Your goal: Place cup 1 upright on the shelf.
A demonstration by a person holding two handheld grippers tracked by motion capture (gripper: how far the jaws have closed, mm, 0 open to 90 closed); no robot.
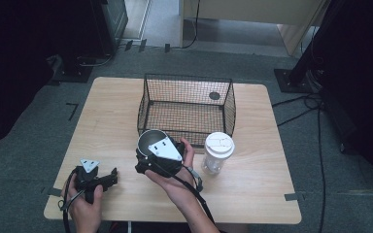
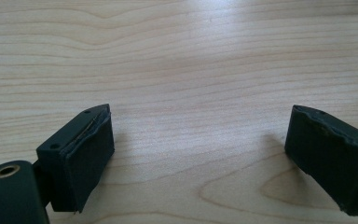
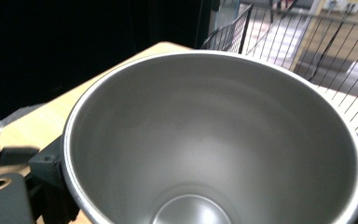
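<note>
Right claw is pinching the steel cup: in the right gripper view a jaw sits on each side of the cup wall, mouth open toward the camera, inside bare metal. In the high view the cup sits at the front edge of the wire basket, near the middle of the bench, with my right hand wrapped around the claw body. Can't tell if the cup base is on the bench or lifted off it. Left claw is spread wide with nothing between the jaws, low over bare wood at the near left of the bench. Clear tumbler with white lid stands upright just right of my right hand, in front of the basket.
</note>
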